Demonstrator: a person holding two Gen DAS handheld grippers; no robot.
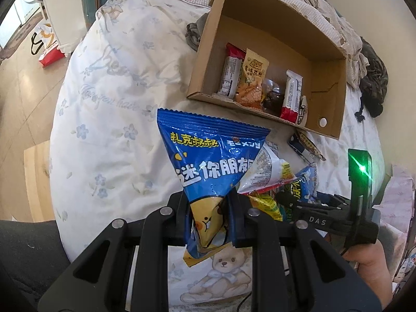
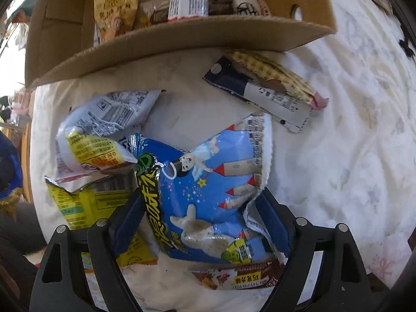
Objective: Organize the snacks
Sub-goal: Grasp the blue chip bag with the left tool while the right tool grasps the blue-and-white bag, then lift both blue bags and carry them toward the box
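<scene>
My left gripper [image 1: 208,202] is shut on a blue snack bag with a yellow chick [image 1: 210,166] and holds it above the bed. An open cardboard box [image 1: 330,96] lies beyond it with several snack packets [image 1: 253,78] lined up inside. My right gripper [image 2: 200,208] has its jaws on either side of a light-blue snack bag with a rocket print [image 2: 213,189] on the bed; it shows in the left wrist view [image 1: 306,182] too. Next to it lie a white bag [image 2: 104,124], a yellow bag [image 2: 85,202] and a brown packet [image 2: 241,278].
A navy-and-white packet [image 2: 260,93] and a checked yellow packet [image 2: 275,72] lie just in front of the box wall [image 2: 182,41]. The bedsheet [image 1: 109,119] has bear and flower prints. Crumpled clothes [image 1: 374,78] lie behind the box. The floor [image 1: 23,98] is at left.
</scene>
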